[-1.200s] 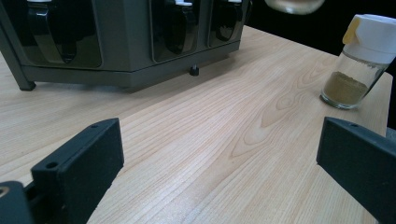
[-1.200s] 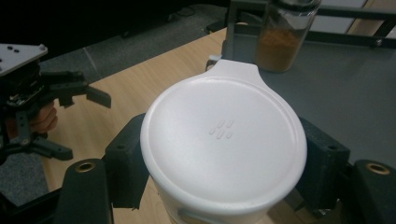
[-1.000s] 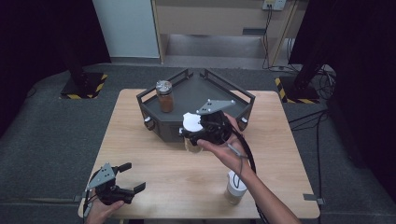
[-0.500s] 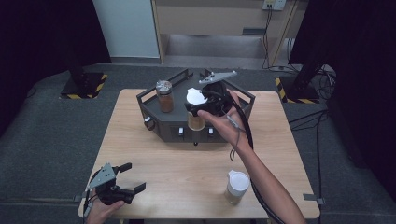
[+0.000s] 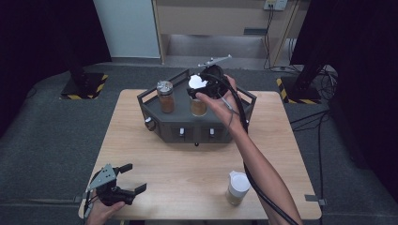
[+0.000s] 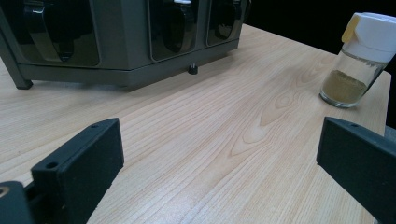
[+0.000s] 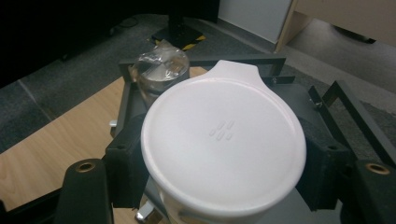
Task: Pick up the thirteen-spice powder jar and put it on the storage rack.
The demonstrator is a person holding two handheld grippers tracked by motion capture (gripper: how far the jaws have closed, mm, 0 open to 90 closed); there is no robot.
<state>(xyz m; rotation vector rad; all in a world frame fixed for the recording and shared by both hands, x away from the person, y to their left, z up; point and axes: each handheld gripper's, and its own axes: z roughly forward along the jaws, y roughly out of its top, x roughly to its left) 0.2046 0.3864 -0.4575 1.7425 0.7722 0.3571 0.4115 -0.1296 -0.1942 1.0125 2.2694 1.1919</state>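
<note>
Light wooden table (image 5: 187, 154). Dark grey angular metal rack (image 5: 155, 110), holding a silver-lidded brown spice jar (image 5: 165, 96).

Right gripper (image 5: 202, 89): jaws clamped on a white-capped glass spice jar (image 7: 224, 144), held over the rack. Placing step; next move likely calls for lowering it into a slot.

Left gripper (image 5: 123, 185): jaws wide apart, empty. Its view reveals a second white-capped jar's yellow tab (image 6: 349, 31).

White-lidded jar (image 7: 223, 140) w/ amber contents; dark grey rack (image 5: 197, 124); silver-capped jar (image 5: 165, 96), brown fill; light wood-grain table (image 5: 187, 173); white-capped jar (image 6: 359, 60), olive powder; black grippers (image 5: 115, 187).
</note>
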